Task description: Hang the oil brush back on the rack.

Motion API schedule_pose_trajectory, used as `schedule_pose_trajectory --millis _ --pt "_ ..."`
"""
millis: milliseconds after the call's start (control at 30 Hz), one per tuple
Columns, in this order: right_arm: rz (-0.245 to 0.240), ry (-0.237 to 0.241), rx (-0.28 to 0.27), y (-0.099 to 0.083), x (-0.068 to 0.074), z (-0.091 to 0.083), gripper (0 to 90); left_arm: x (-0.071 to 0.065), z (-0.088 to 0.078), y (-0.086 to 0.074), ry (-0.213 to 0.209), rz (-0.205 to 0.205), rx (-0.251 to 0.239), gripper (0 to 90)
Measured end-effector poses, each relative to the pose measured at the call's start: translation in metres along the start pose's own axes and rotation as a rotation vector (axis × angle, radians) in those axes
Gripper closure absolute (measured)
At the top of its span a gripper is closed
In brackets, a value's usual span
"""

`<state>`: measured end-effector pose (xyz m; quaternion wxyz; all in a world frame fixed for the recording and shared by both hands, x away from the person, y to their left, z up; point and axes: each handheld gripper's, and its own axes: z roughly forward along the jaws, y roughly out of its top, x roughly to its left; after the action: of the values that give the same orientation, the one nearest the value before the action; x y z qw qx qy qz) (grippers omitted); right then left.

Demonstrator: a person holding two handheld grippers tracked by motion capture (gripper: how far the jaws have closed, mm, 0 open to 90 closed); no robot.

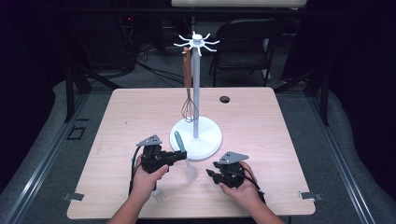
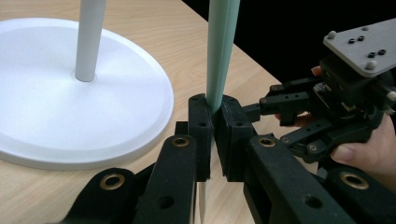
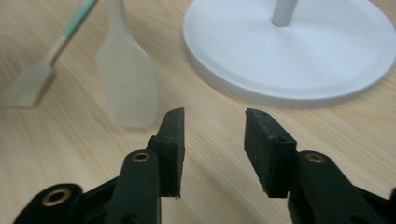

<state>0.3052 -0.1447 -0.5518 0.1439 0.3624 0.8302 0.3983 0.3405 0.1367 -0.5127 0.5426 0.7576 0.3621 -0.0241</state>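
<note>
Pale wood grain covers the surface where a white utensil stand rises from a round base, its pole topped by a ring of short hooks. A whisk with a brown handle hangs from one hook, its wire head beside the pole just above the base.

The left gripper, held in the person's left hand, has its fingers clamped on the mint-green handle of a spatula. In the left gripper view the handle runs up out of the top of the frame, so its end is cut off, and only a sliver of the lower shaft shows beneath the pads. In the high view the translucent blade hangs below the fingers, close to the surface in front of the base; whether it touches the wood cannot be made out.

The right gripper, held in the right hand, sits low just right of the blade, fingers parted with nothing between them. Its own view shows the blade blurred ahead and to the left, and farther left a second, flat-ended utensil with a green handle, too soft to identify. In the high view a small pale object lies by the left wrist, partly hidden.
</note>
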Motion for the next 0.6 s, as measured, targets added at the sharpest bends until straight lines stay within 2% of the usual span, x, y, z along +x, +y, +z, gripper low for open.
schedule_pose_trajectory --millis 167,300,367,400,600 --pt "0.021 -0.023 0.037 -0.005 -0.009 0.000 51.5 -0.003 -0.001 0.017 -0.001 0.029 0.016 84.8" --pt "0.026 -0.035 0.063 -0.007 -0.013 0.003 47.4 -0.011 -0.003 0.041 0.019 0.091 0.062 84.9" --pt "0.007 -0.046 0.088 -0.008 -0.014 0.006 46.0 -0.015 -0.005 0.054 0.019 0.115 0.067 84.8" --pt "0.012 -0.045 0.094 -0.008 -0.015 0.007 46.0 -0.016 -0.007 0.062 0.018 0.126 0.069 84.9" --pt "0.020 -0.050 0.081 -0.009 -0.016 0.009 45.3 -0.026 -0.014 0.100 0.019 0.172 0.088 84.9"
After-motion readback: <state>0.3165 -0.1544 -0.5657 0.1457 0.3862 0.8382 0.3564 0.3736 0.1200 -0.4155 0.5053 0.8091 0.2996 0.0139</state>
